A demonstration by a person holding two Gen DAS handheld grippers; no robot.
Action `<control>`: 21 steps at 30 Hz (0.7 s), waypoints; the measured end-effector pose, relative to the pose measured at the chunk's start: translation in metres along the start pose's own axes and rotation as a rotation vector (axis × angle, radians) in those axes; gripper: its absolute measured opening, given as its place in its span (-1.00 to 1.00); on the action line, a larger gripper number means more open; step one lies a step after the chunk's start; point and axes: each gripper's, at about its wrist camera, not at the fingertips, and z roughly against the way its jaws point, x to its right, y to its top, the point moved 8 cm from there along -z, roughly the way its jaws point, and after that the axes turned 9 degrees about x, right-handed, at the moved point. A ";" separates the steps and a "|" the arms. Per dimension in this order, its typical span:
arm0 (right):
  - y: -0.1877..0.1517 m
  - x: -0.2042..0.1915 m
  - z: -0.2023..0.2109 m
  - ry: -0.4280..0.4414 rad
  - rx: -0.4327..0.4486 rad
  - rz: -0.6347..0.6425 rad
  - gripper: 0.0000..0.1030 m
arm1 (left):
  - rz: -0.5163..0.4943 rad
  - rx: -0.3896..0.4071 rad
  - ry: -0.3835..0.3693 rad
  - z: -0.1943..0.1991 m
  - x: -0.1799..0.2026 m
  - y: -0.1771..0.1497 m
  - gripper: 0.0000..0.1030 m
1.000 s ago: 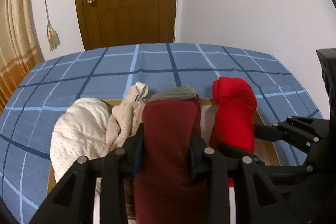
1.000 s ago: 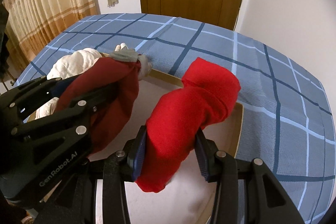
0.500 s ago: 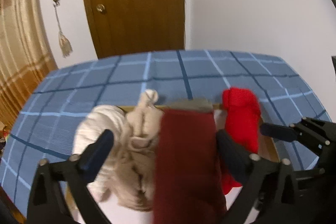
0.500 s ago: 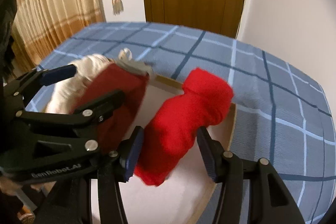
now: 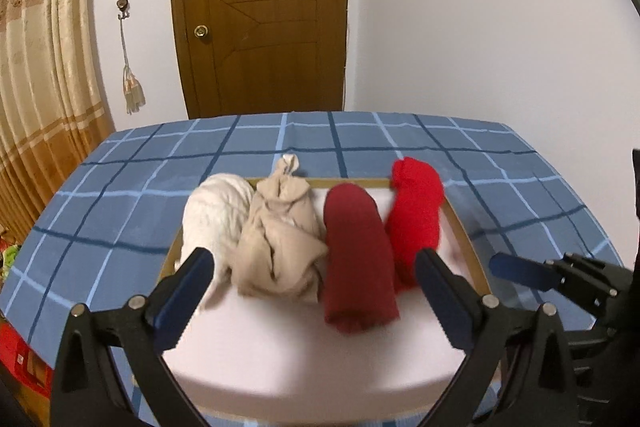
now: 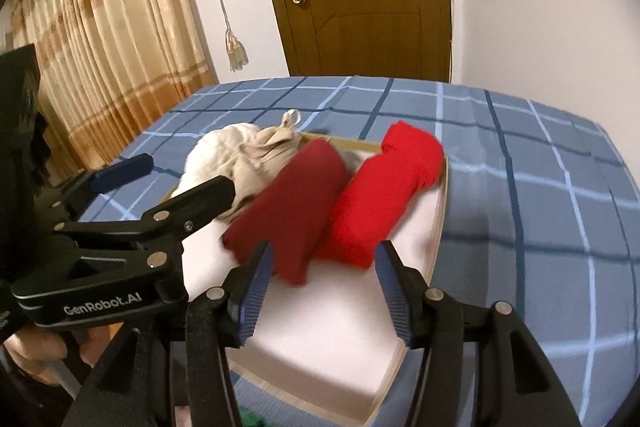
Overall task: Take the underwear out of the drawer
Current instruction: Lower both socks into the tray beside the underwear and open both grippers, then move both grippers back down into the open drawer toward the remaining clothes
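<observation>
A shallow wooden drawer (image 5: 464, 227) with a white floor lies on a blue checked bed. In it lie rolled garments in a row: white (image 5: 216, 215), beige (image 5: 280, 239), dark red (image 5: 356, 263) and bright red (image 5: 416, 211). My left gripper (image 5: 316, 299) is open and empty, hovering over the drawer's near part in front of the beige and dark red rolls. My right gripper (image 6: 324, 291) is open and empty, just short of the dark red (image 6: 292, 215) and bright red (image 6: 384, 195) rolls. The drawer's rim (image 6: 438, 227) shows at the right.
The blue checked bedspread (image 5: 120, 207) surrounds the drawer. A brown door (image 5: 260, 7) and white wall stand behind. Striped curtains (image 5: 36, 107) hang at the left. The left gripper's body (image 6: 120, 227) fills the left of the right wrist view.
Both grippers opened, let go of the dark red and bright red rolls, and pulled back and up. Both rolls now lie in the drawer.
</observation>
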 end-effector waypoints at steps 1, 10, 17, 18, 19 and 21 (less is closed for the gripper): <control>-0.006 -0.003 0.006 0.008 0.004 -0.013 0.08 | -0.004 0.002 -0.004 0.006 0.001 -0.003 0.98; -0.041 -0.018 0.047 0.007 0.041 -0.031 0.08 | -0.048 0.017 -0.055 0.048 0.014 -0.029 0.98; -0.068 -0.021 0.065 -0.009 0.061 -0.070 0.08 | -0.052 0.032 -0.038 0.071 0.013 -0.050 0.98; -0.072 -0.021 0.068 -0.007 0.066 -0.083 0.08 | -0.052 0.036 -0.036 0.074 0.013 -0.052 0.98; -0.076 -0.021 0.071 -0.010 0.070 -0.091 0.08 | -0.056 0.044 -0.029 0.078 0.011 -0.055 0.98; -0.084 -0.022 0.077 -0.018 0.081 -0.098 0.08 | -0.068 0.061 -0.015 0.087 0.010 -0.061 0.98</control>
